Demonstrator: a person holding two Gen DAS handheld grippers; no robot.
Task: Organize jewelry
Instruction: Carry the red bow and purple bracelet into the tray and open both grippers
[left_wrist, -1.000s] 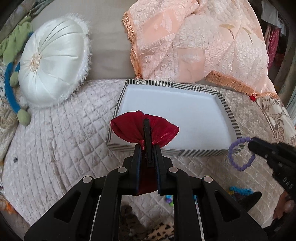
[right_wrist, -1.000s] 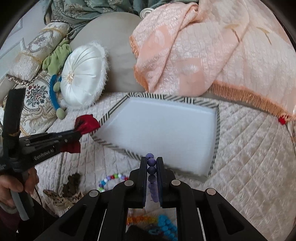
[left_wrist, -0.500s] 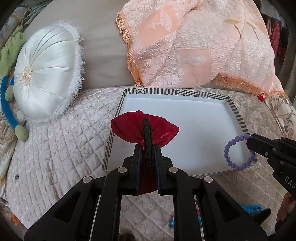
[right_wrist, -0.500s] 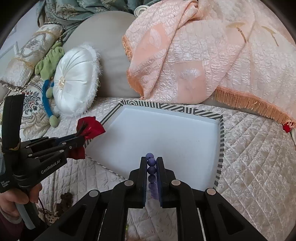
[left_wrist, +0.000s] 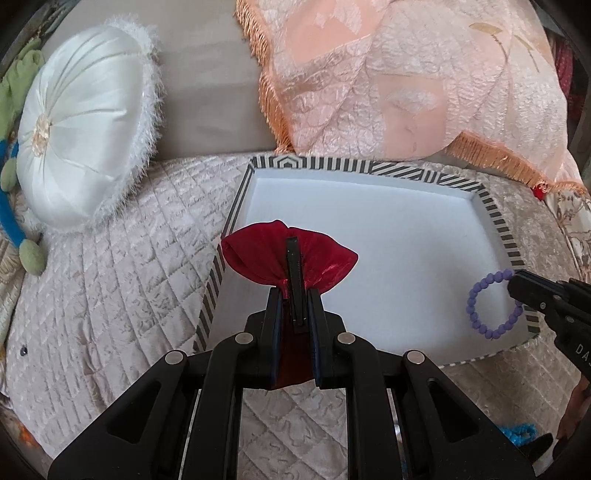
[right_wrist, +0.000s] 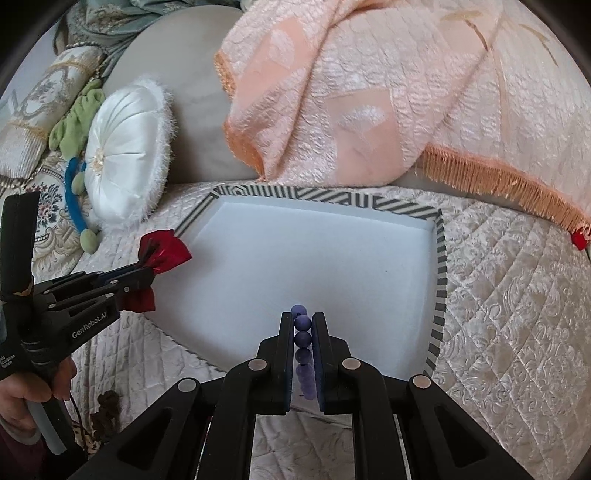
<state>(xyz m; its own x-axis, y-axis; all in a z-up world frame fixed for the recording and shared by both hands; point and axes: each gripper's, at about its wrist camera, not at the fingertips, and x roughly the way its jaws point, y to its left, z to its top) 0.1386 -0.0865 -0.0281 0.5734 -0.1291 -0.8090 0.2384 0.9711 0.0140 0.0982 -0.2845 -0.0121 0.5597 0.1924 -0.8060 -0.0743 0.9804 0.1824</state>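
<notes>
My left gripper (left_wrist: 294, 295) is shut on a red velvet bow hair clip (left_wrist: 258, 254) and holds it over the front left corner of the white tray with a striped rim (left_wrist: 369, 172). My right gripper (right_wrist: 303, 325) is shut on a purple bead bracelet (right_wrist: 303, 324) and holds it above the tray's front right part (right_wrist: 439, 258). In the left wrist view the bracelet (left_wrist: 476, 314) hangs as a ring from the right gripper (left_wrist: 517, 280). In the right wrist view the left gripper (right_wrist: 149, 271) with the bow (right_wrist: 166, 253) is at the tray's left edge.
The tray lies on a quilted beige cover (left_wrist: 110, 295). A round white cushion (left_wrist: 81, 129) stands at the left, a peach fringed blanket (left_wrist: 406, 81) behind the tray. Blue beads (left_wrist: 517, 441) lie near the front right. A dark small item (right_wrist: 105, 410) lies on the cover near the left hand.
Both grippers have moved forward over the tray. The bracelet went from outside the tray's front rim to above its inside. The bow now hangs over the tray's front left corner.
</notes>
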